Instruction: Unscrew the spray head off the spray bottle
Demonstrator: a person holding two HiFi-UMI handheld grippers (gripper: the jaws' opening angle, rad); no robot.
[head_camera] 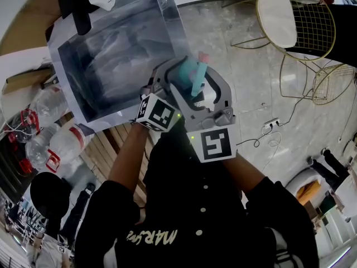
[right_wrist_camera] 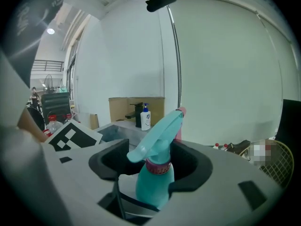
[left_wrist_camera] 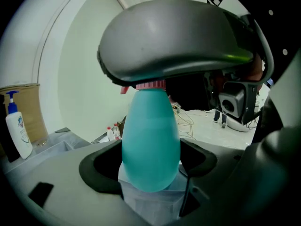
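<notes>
Two grey grippers meet on one spray bottle [left_wrist_camera: 150, 138]. My left gripper [left_wrist_camera: 150, 169] is closed on the bottle's smooth, egg-shaped teal body, which fills the space between its jaws. My right gripper [right_wrist_camera: 150, 169] stands wide open. The bottle's neck rises between its jaws with a gap on each side. The teal plastic spray head [right_wrist_camera: 159, 134] sits on a ribbed pink collar [right_wrist_camera: 158, 166].

Teal spray bottle [left_wrist_camera: 150, 145], teal spray head [right_wrist_camera: 157, 135], 1 pink ribbed collar [right_wrist_camera: 158, 167], pink nozzle tip [right_wrist_camera: 181, 112]. The left gripper [left_wrist_camera: 150, 173] and right gripper [right_wrist_camera: 155, 182] are grey, each with black-and-white square markers [head_camera: 215, 144]. Beyond them, a silvery sink [head_camera: 170, 27] and a white, blue-capped pump bottle [right_wrist_camera: 145, 118].
</notes>
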